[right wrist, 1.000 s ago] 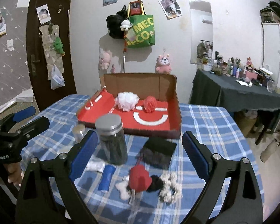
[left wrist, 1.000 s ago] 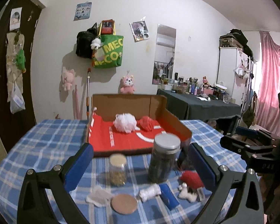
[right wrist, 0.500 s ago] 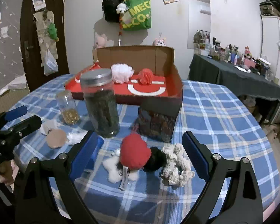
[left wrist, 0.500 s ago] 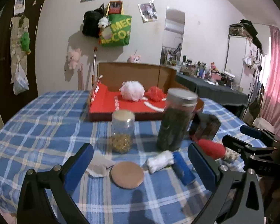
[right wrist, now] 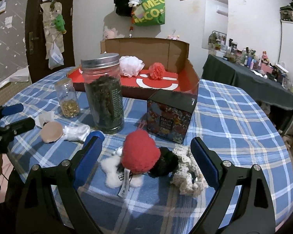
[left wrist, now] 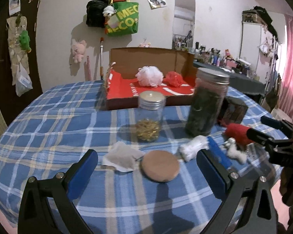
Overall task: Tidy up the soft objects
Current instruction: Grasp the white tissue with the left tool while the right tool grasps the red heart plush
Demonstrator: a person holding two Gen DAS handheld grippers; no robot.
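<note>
My right gripper (right wrist: 146,142) stands open just above the table, its fingers on either side of a red heart plush (right wrist: 140,154) without touching it. A black scrunchie (right wrist: 164,165) and a cream crochet scrunchie (right wrist: 187,173) lie to the heart's right. My left gripper (left wrist: 146,161) is open too, low over a round beige puff (left wrist: 160,165), with a white pad (left wrist: 121,158) and a white cloth roll (left wrist: 193,148) beside it. In the cardboard box (right wrist: 187,72) with a red floor sit a white pouf (right wrist: 130,66) and a red pouf (right wrist: 156,71).
A tall jar of dark leaves (right wrist: 105,93), a small jar (right wrist: 67,99) and a black patterned box (right wrist: 170,115) stand between the grippers and the cardboard box. A blue flat item (left wrist: 218,154) lies by the cloth roll. The checked tablecloth (right wrist: 234,120) is bare at the right.
Both grippers have come down toward the table, so the objects look larger and nearer. Their jaws stayed wide and nothing was picked up.
</note>
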